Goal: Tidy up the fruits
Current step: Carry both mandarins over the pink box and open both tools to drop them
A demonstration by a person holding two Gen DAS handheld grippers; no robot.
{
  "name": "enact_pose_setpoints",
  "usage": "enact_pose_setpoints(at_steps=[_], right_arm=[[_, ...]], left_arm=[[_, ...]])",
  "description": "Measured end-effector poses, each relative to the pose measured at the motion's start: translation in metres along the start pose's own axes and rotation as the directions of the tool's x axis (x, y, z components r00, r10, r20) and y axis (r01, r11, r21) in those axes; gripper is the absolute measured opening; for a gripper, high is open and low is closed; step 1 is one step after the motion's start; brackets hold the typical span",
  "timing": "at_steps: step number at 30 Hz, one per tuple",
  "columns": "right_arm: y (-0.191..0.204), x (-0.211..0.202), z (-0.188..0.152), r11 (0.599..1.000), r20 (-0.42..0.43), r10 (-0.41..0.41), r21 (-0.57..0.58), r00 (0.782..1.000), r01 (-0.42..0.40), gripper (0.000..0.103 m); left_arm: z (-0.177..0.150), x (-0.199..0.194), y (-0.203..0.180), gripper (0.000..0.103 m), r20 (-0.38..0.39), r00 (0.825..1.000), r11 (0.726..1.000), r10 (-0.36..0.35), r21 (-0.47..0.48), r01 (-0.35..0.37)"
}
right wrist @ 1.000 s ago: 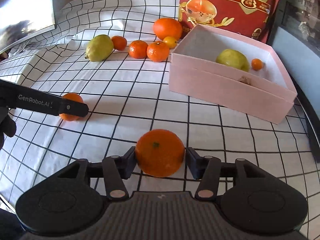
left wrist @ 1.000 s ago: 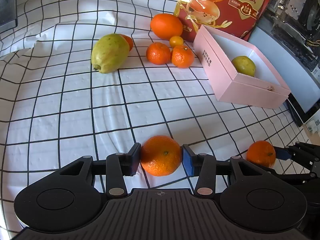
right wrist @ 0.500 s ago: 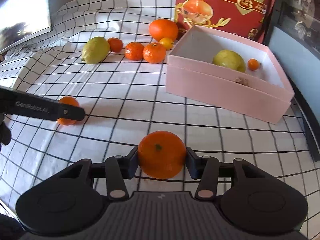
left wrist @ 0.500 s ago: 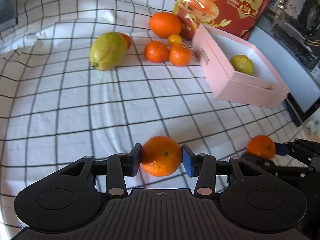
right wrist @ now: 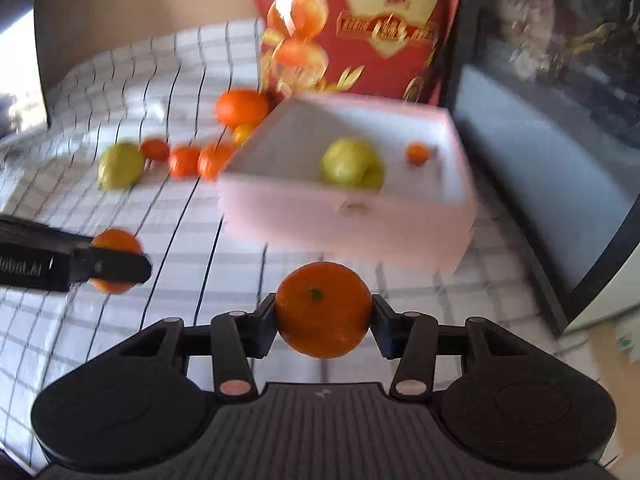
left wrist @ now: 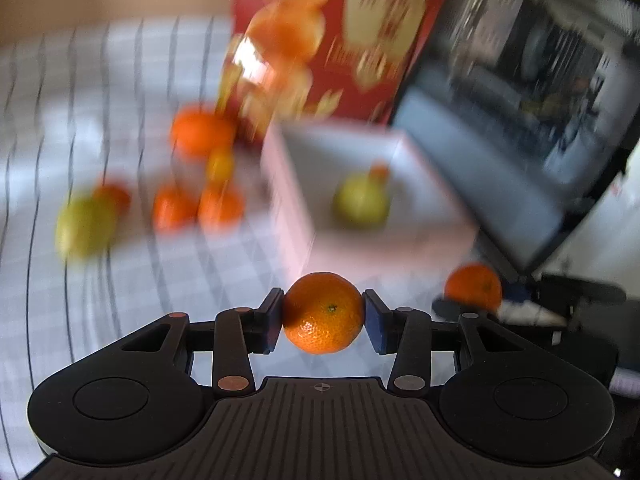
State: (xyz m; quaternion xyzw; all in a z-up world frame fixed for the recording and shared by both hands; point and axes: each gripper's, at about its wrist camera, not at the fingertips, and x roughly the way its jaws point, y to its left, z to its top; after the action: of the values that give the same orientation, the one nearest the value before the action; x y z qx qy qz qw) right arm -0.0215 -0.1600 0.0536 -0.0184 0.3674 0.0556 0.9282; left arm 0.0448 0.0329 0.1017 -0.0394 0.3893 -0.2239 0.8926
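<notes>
My left gripper [left wrist: 323, 314] is shut on a mandarin [left wrist: 323, 312] and holds it in the air short of the pink box [left wrist: 296, 216]. My right gripper [right wrist: 323, 316] is shut on another mandarin [right wrist: 323, 309], also lifted, just before the pink box [right wrist: 340, 220]. The box holds a green guava [right wrist: 351, 164] and a small orange fruit [right wrist: 417, 153]. Each view shows the other gripper with its mandarin [left wrist: 474, 286] [right wrist: 114, 258]. Both views are blurred.
On the checked cloth [right wrist: 120, 88] left of the box lie a green guava [right wrist: 120, 165], a large orange [right wrist: 241, 108], several mandarins [right wrist: 184, 161] and a small yellow fruit [right wrist: 243, 133]. A red gift box [right wrist: 360, 20] stands behind. A dark screen [right wrist: 540, 152] lies to the right.
Both grippers have lifted their mandarins off the cloth and moved forward toward the pink box, which now looks closer. The grip on both fruits is unchanged.
</notes>
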Motion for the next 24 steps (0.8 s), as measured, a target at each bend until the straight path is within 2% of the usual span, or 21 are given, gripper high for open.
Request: enact_pose_setpoints(at_steps=[4, 7, 10, 16, 21, 24], right_arm=[[-0.014, -0.010, 0.041, 0.998, 0.099, -0.042, -0.046, 0.994, 0.047, 0.047], [-0.026, -0.006, 0.077, 0.995, 0.137, -0.060, -0.070, 0.989, 0.070, 0.047], [-0.046, 0.008, 0.110, 0.996, 0.105, -0.054, -0.064, 0.993, 0.061, 0.047], [-0.070, 0.035, 0.129, 0.998, 0.036, -0.033, -0.047, 0.999, 0.035, 0.047], [-0.071, 0.066, 0.118, 0.997, -0.049, 0.007, -0.071, 0.999, -0.010, 0.047], [-0.068, 0.089, 0.111, 0.997, -0.120, 0.025, -0.075, 0.992, -0.034, 0.047]], left_arm=[[0.074, 0.014, -0.026, 0.048, 0.117, 0.993, 0.998, 0.021, 0.054, -0.027], [0.120, 0.038, -0.044, 0.048, 0.131, 0.989, 0.994, 0.071, 0.074, -0.082], [0.144, 0.057, -0.056, 0.048, 0.133, 0.985, 0.985, 0.113, 0.117, -0.129], [0.158, 0.104, -0.057, 0.048, 0.056, 0.989, 0.981, 0.137, 0.129, -0.144], [0.147, 0.155, -0.045, 0.048, -0.060, 0.986, 0.984, 0.156, 0.102, -0.149], [0.141, 0.180, -0.037, 0.048, -0.129, 0.982, 0.987, 0.141, 0.091, -0.130]])
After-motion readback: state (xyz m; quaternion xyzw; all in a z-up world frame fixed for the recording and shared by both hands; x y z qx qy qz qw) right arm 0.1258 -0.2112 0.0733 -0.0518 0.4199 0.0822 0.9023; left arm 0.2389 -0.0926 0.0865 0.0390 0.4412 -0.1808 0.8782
